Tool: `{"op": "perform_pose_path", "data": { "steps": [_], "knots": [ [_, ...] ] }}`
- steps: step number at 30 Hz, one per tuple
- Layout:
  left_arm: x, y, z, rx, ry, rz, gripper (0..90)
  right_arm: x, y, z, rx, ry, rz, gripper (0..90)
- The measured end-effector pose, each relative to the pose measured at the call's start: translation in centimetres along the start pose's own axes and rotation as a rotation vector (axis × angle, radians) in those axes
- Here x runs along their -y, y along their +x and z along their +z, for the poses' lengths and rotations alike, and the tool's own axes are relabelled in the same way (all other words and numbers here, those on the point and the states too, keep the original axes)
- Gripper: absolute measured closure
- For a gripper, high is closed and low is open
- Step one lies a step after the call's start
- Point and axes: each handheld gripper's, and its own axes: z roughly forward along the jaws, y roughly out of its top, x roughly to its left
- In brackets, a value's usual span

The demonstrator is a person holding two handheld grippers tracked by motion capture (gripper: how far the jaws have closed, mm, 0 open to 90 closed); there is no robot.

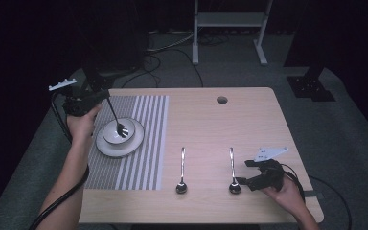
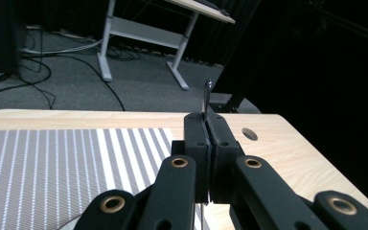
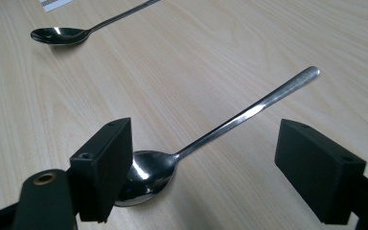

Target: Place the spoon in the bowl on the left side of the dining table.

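My left gripper is at the table's far left, shut on the handle of a spoon whose head hangs down over a small white dish stacked on a larger plate. In the left gripper view the gripper has its pads pressed together on the thin metal handle, which sticks up past them. My right gripper rests near the front right, open. In the right gripper view the gripper has its jaws spread either side of a spoon lying on the wood, and the left pad touches the spoon's bowl.
A grey-and-white striped placemat lies under the plates. A second spoon lies on the bare wood between the mat and the right spoon. A round hole is near the table's far edge. Cables and a metal stand are on the floor beyond.
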Motion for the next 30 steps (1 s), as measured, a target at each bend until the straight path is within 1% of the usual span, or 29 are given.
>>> {"op": "perform_pose_path", "data": {
  "steps": [4,5,7,10,17,20,26,30],
  "knots": [
    [0.2,0.7,-0.3,-0.025,-0.010,-0.020,89.1,0.0,0.0,0.0,-0.001,0.002,0.001,19.6],
    [0.3,0.9,-0.4,-0.039,-0.019,-0.023,89.1,0.0,0.0,0.0,-0.001,0.003,0.001,19.5],
    [0.2,0.9,-0.6,-0.055,-0.032,-0.020,89.2,0.0,0.0,0.0,-0.002,0.004,0.001,19.6],
    [0.2,0.9,-0.7,-0.067,-0.042,-0.018,89.2,-0.1,0.0,0.0,-0.001,-0.001,-0.001,19.6],
    [0.5,1.3,-0.5,-0.081,-0.029,-0.017,89.2,-0.2,0.1,0.0,-0.001,-0.003,-0.005,19.5],
    [0.7,1.6,-0.4,-0.085,-0.029,-0.028,89.1,-0.1,0.0,0.0,-0.001,0.000,0.000,19.5],
    [1.4,2.0,-0.1,-0.101,-0.012,-0.035,89.0,-0.1,0.0,0.1,-0.003,0.004,-0.003,19.6],
    [1.9,2.5,0.0,-0.122,-0.008,-0.038,89.1,-0.1,0.0,0.0,-0.001,0.004,-0.003,19.6]
  ]
}}
